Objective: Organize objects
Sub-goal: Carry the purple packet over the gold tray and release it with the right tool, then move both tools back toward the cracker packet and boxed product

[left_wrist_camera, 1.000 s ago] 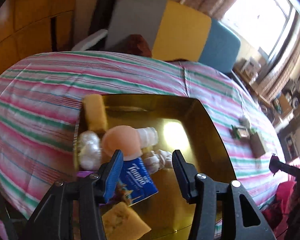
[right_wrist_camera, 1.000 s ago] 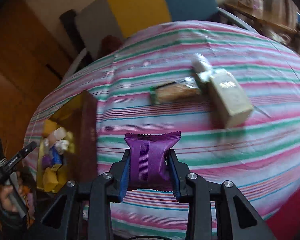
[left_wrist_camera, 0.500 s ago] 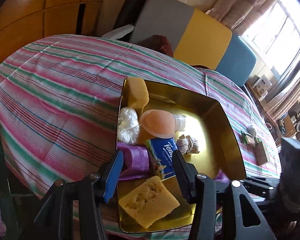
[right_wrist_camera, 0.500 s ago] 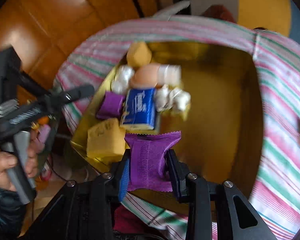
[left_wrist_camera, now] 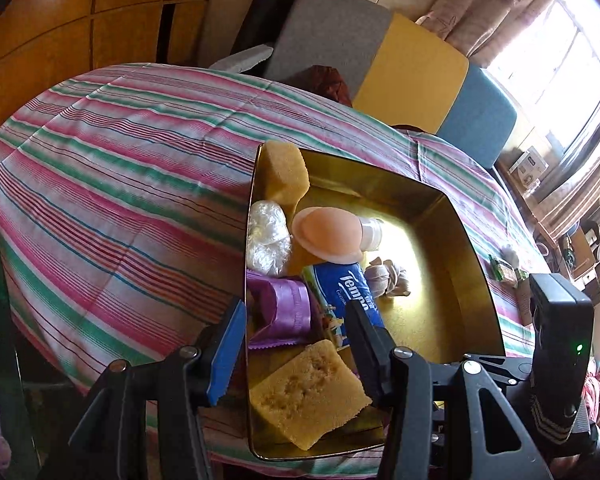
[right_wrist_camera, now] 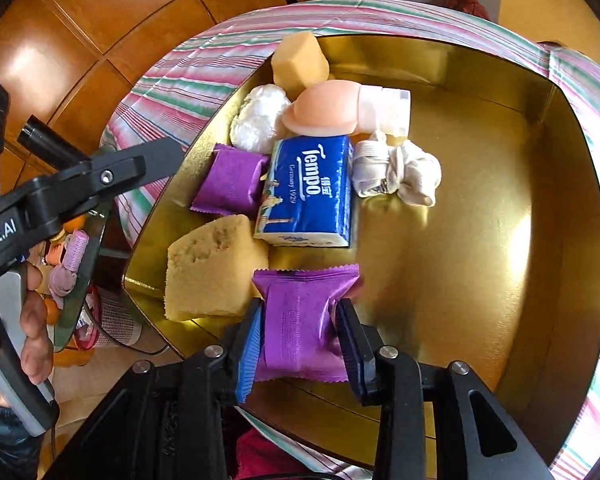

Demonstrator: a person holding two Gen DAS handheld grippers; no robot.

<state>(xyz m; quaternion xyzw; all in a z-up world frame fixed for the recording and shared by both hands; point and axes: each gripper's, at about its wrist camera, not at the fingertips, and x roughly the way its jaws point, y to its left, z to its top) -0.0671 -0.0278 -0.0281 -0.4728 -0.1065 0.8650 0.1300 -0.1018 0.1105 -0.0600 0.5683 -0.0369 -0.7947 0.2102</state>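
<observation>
The right hand-held gripper (right_wrist_camera: pixel 300 340) clamps a purple snack packet (right_wrist_camera: pixel 302 320) by its sides, long axis pointing ahead, poised over the near part of the gold tray (right_wrist_camera: pixel 540 300). Bare tray floor lies directly below and right; the yellow sponge (right_wrist_camera: pixel 212 268) is just left. The left hand-held gripper (left_wrist_camera: pixel 296 344) hangs wide, empty, farther from the drop spot.

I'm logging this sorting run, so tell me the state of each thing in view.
Right gripper: shut on held purple packet, above gold tray.
Left gripper: open, holding nothing.
Second purple packet: lying in tray.
Tempo tissue pack: lying flat in tray.
</observation>
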